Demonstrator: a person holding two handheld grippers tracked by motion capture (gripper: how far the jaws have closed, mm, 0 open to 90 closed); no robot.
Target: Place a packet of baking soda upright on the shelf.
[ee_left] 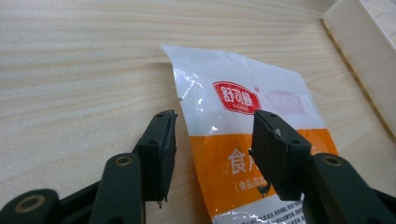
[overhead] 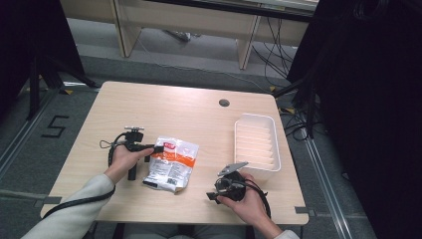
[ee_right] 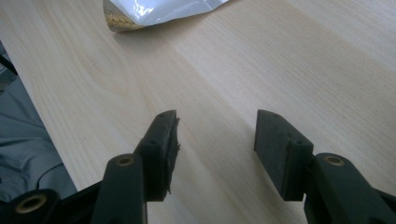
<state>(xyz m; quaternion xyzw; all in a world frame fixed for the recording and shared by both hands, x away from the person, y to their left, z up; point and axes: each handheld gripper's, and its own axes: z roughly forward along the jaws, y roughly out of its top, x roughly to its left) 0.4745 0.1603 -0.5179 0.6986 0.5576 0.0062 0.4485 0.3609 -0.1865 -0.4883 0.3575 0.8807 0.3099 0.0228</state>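
Observation:
A white and orange snack bag (overhead: 171,163) lies flat on the wooden table (overhead: 164,107), a little left of the middle. My left gripper (overhead: 158,148) reaches the bag's left edge from the left. In the left gripper view the bag (ee_left: 243,98) has its edge between the open jaws of the left gripper (ee_left: 215,126), and the pads stand apart from it. My right gripper (overhead: 213,195) is held near the front edge, right of the bag, pointing left. Its jaws stand open over bare wood in the right gripper view (ee_right: 217,126), with a corner of the bag (ee_right: 154,9) farther off.
A white ribbed tray (overhead: 236,139) stands at the table's right side, also seen as a white wall (ee_left: 359,60) beyond the bag. A round cable hole (overhead: 224,102) sits at the far middle. Desks, cables and dark stands surround the table.

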